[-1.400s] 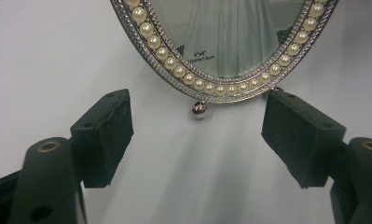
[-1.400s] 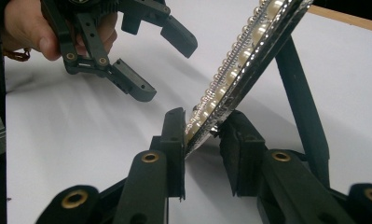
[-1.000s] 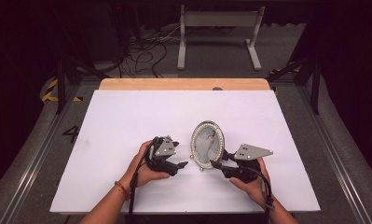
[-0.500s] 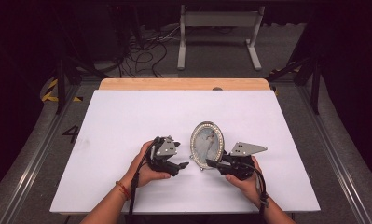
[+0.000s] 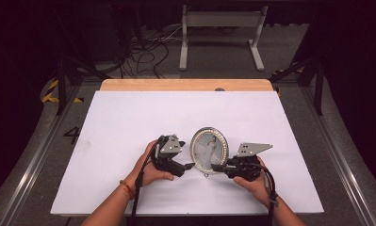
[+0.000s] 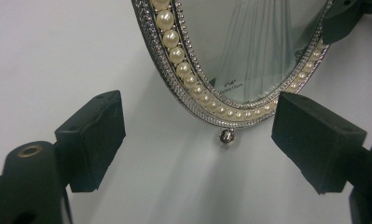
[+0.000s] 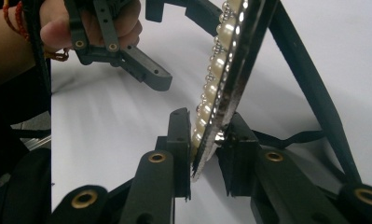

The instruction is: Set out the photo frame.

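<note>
Since a second ago the right tool has slid in toward the frame's edge. Left to right: the left tool (image 5: 188,165) waits with jaws wide apart just beside the oval pearl-rimmed picture frame (image 5: 209,149), which stands propped near the middle of the white bench (image 5: 129,117); the right tool (image 5: 217,166) is clamped on its lower rim. Glass front, likely fragile and light; the stiff metal rim looks the safest hold.

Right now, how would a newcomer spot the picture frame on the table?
On the white table, look near the front edge, between the person's two hands. There stands the oval silver picture frame, rimmed with pearl beads; the right claw grips its edge, the left claw is open beside it.
</note>
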Demonstrator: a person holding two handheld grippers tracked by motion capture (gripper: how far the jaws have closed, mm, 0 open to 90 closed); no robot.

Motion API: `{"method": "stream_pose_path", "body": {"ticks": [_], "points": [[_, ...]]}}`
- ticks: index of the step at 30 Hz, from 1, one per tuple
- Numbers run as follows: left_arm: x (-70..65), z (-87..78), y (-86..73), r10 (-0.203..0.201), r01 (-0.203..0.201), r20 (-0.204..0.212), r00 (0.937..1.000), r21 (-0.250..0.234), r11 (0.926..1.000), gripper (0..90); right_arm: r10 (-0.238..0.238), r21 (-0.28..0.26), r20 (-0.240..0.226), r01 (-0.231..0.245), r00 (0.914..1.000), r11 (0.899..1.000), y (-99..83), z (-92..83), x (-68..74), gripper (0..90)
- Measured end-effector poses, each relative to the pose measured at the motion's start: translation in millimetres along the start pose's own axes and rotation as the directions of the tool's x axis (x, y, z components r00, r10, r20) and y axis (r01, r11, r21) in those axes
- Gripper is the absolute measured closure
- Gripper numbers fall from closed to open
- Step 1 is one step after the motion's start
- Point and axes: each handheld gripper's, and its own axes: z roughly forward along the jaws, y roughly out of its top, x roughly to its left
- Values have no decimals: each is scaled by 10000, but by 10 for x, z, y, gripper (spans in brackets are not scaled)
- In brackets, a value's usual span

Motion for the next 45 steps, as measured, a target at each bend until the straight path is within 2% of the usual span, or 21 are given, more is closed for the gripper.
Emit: {"method": "stream_pose_path", "body": {"ticks": [1, 3, 4, 6, 8, 11, 13, 15, 20, 22, 25, 27, 33, 35, 37, 41, 43, 44, 45], "points": [[0, 8, 11, -20, 19, 78, 10000, 83, 10000, 175, 5, -4, 81, -5, 10000, 10000, -2, -10, 3, 740], [7, 17, 39, -153, 155, 285, 9995, -81, 9998, 165, -66, -28, 200, 67, 9998, 10000, 5, -36, 19, 694], [11, 20, 45, -200, 203, 347, 9992, -94, 9997, 165, -135, -76, 363, 138, 9992, 9999, 15, -63, 38, 630], [14, 39, 53, -146, 146, 347, 9993, 13, 9999, 163, -168, -196, 588, 180, 9981, 9996, 34, -118, 63, 620], [25, 58, 52, -326, 325, 441, 9985, 30, 9995, 163, -286, -269, 869, 310, 9958, 9992, 47, -165, 89, 618], [63, 98, 84, -617, 629, 645, 9960, -171, 9979, 159, -371, -517, 991, 424, 9944, 9978, 56, -236, 115, 648], [69, 127, 108, -541, 553, 727, 9959, -150, 9984, 154, -446, -686, 1074, 522, 9932, 9963, 62, -277, 137, 724], [75, 155, 117, -611, 629, 835, 9946, -181, 9979, 153, -526, -756, 1183, 618, 9916, 9952, 66, -295, 145, 761], [79, 191, 144, -651, 699, 1191, 9908, -369, 9969, 186, -547, -760, 1121, 635, 9922, 9951, 69, -286, 146, 770], [68, 178, 155, -431, 486, 1143, 9925, -457, 9978, 237, -577, -732, 1177, 666, 9914, 9951, 74, -281, 146, 770], [83, 141, 130, -487, 545, 1168, 9920, -469, 9974, 281, -535, -724, 1144, 620, 9920, 9954, 73, -276, 135, 771], [92, 112, 117, -412, 466, 1100, 9931, -464, 9978, 356, -325, -797, 1161, 419, 9927, 9959, 72, -272, 99, 771], [74, 37, 79, -242, 264, 695, 9973, -318, 9991, 453, -85, -890, 1159, 189, 9932, 9958, 69, -255, 39, 770], [78, 16, 61, -338, 362, 746, 9966, -308, 9989, 485, -67, -876, 1232, 176, 9924, 9960, 77, -243, 33, 770], [64, -5, 36, -262, 280, 611, 9978, -274, 9992, 520, -33, -870, 1304, 148, 9915, 9961, 85, -227, 25, 768], [37, -26, 8, -157, 162, 506, 9986, -99, 9998, 534, -134, -849, 1530, 267, 9881, 9960, 89, -201, 28, 757], [30, -28, -5, -231, 237, 490, 9985, -110, 9997, 527, -244, -809, 1859, 401, 9823, 9959, 93, -199, 55, 666], [25, -30, -12, -262, 272, 448, 9987, -213, 9994, 510, -205, -813, 2137, 387, 9767, 9959, 93, -201, 65, 618], [21, -39, -15, -321, 334, 383, 9987, -331, 9989, 482, -134, -848, 2111, 319, 9774, 9959, 86, -213, 70, 629]]}}
